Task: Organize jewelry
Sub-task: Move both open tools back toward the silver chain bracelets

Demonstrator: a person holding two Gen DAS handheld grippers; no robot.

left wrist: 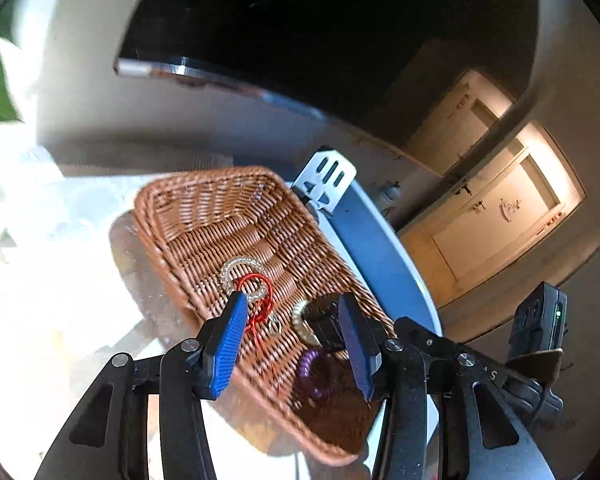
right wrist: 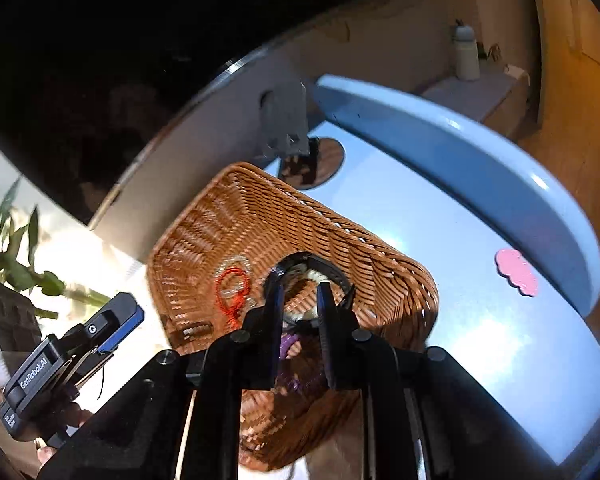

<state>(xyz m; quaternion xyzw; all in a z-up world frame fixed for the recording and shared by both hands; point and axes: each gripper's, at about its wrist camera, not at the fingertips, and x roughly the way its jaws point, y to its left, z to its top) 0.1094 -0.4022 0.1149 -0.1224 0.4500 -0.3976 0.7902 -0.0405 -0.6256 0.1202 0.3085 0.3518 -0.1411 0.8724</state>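
Blue pads on my left gripper (left wrist: 292,336) stand wide apart, and nothing is between them. They hang just over the near part of the brown woven basket (left wrist: 220,216). My right gripper (right wrist: 300,304) has dark fingers with only a small gap. I see nothing held in that gap. It hangs over the same basket.

Down in the basket lies the jewelry. Closest to me is a purple coil ring (left wrist: 312,372). Next comes a black band (right wrist: 324,268) with a pale beaded ring (left wrist: 300,320) beside it. A red cord loop (left wrist: 256,292) lies over a clear beaded bracelet (left wrist: 240,268). Further back the basket is bare. It sits by a light blue table (right wrist: 460,240).
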